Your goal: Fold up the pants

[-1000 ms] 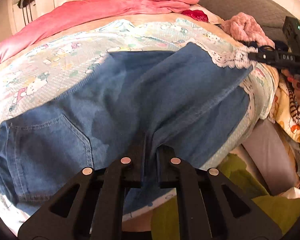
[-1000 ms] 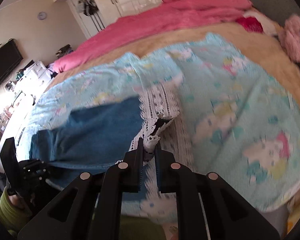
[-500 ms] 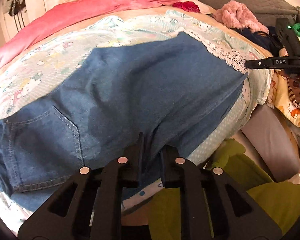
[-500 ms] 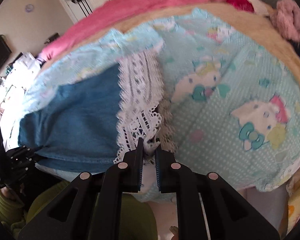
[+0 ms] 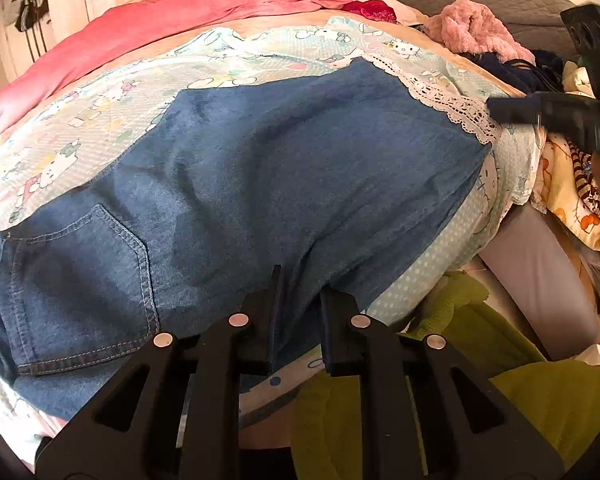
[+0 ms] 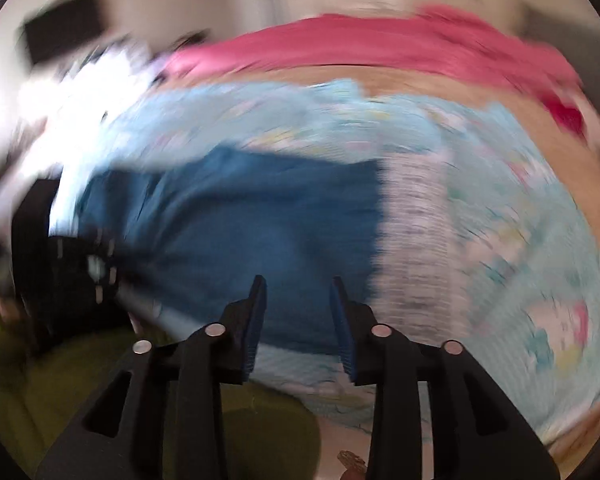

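Blue denim pants (image 5: 280, 168) lie spread flat across a cartoon-print sheet (image 5: 100, 120) on the bed, back pocket at the left and white lace hem (image 5: 452, 108) at the far right. My left gripper (image 5: 300, 288) is shut on the near edge of the pants, with denim pinched between its fingers. The right wrist view is blurred. It shows the pants (image 6: 260, 232) and the lace hem (image 6: 416, 232) below my right gripper (image 6: 298, 284). That gripper's jaws are opening with nothing between them. In the left wrist view the right gripper (image 5: 540, 112) hovers just past the lace hem.
A pink duvet (image 5: 220, 12) lies along the far side of the bed. A fluffy pink garment (image 5: 476, 28) and a pile of dark and printed clothes (image 5: 572, 184) sit at the right. Green fabric (image 5: 480, 352) of the person's clothing is close below the grippers.
The right gripper let go of the lace hem, spread its fingers and swung sideways toward the pants' middle. The hem now lies flat. The left gripper kept its hold.
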`<state>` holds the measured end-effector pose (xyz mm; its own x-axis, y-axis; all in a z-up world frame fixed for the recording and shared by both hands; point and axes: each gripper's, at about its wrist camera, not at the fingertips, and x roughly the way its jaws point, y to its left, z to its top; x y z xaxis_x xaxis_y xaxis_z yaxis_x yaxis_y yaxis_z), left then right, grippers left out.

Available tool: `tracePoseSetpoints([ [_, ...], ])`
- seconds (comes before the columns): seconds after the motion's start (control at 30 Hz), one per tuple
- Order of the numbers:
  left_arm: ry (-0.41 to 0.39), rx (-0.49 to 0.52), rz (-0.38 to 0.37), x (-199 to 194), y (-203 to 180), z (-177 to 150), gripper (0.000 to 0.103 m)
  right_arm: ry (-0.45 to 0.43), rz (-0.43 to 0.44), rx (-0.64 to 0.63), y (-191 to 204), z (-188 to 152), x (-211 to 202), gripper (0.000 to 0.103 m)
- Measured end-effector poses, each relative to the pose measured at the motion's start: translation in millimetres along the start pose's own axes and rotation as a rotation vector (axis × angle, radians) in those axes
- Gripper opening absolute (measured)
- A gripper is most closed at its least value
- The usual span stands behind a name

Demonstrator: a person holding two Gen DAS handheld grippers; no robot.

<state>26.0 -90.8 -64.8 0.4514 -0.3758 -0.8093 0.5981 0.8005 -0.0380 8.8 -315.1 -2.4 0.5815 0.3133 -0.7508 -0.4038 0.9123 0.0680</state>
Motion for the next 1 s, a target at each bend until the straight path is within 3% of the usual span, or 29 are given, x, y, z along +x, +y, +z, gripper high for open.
tracePoseSetpoints([
  [0.07,-0.004,-0.001,-0.002,-2,0,-1,0.008,0.011,0.004,-0.183,33,-7,10,0.038],
  [0.13,-0.006,0.001,-0.002,-3,0,-1,0.008,0.028,-0.033,-0.371,62,-16,22,0.049],
  [0.23,-0.010,0.003,-0.001,-4,-1,0,0.008,0.036,-0.076,-0.501,81,-23,35,0.051],
  [0.3,-0.011,0.006,0.000,-5,-2,0,0.008,0.048,-0.074,-0.512,80,-22,44,0.046],
  [0.33,-0.011,0.012,0.001,-6,-3,0,0.008,0.056,-0.070,-0.512,77,-22,47,0.024],
  [0.37,-0.011,0.015,0.002,-7,-3,0,0.008,0.071,-0.065,-0.507,75,-24,49,0.008],
  [0.4,-0.010,0.017,0.000,-8,-3,-1,0.008,0.089,-0.058,-0.498,71,-25,50,0.001],
  [0.5,0.002,0.017,-0.001,-7,-3,-2,0.008,0.107,-0.009,-0.468,66,-28,45,0.000],
  [0.63,0.021,0.004,-0.015,-2,0,-5,0.008,0.165,-0.024,-0.424,52,-35,56,0.000],
  [0.77,0.013,0.004,-0.050,-13,1,-10,0.016,0.110,0.065,-0.289,32,-29,34,0.001],
  [0.87,-0.020,-0.010,-0.059,-28,6,-12,0.024,0.040,0.053,-0.240,14,-19,14,0.014],
  [0.93,-0.048,-0.027,-0.029,-40,14,-11,0.028,0.031,0.002,-0.282,11,-18,10,0.032],
  [1.0,-0.063,-0.042,-0.015,-47,20,-10,0.028,0.038,-0.015,-0.344,15,-21,9,0.033],
])
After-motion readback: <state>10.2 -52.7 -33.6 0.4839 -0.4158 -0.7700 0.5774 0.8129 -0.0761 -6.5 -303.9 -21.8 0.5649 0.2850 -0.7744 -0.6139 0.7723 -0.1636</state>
